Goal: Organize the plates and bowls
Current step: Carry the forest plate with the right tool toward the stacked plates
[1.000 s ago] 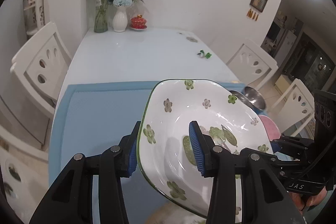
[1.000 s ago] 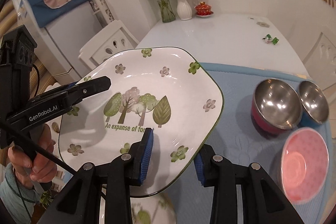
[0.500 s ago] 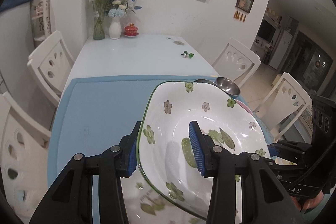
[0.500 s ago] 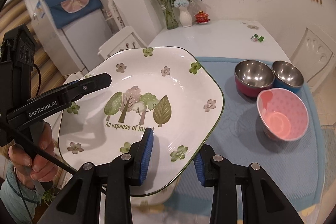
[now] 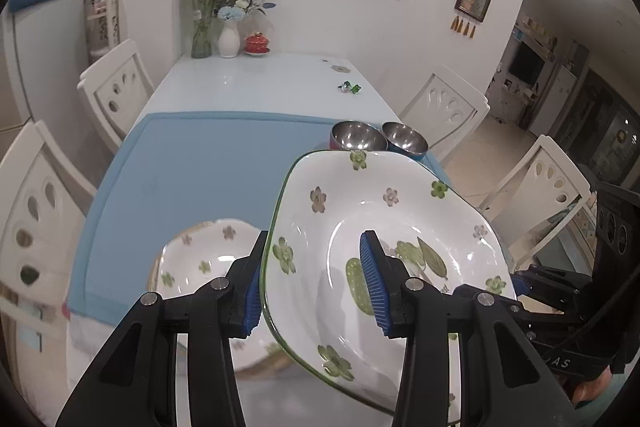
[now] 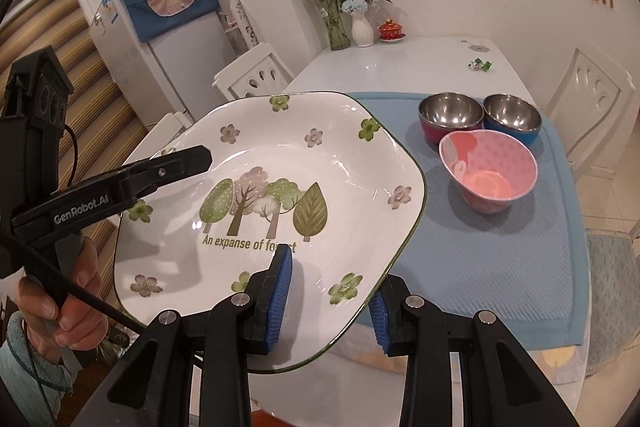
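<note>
My big plate hides the pink bowl in my left view and covers part of the two metal bowls. A second plate sits half behind my left fingers, and it looks blurry. The big plate's near edge runs off the bottom of that picture. The tiny green thing far down the bench is too small to tell.
</note>
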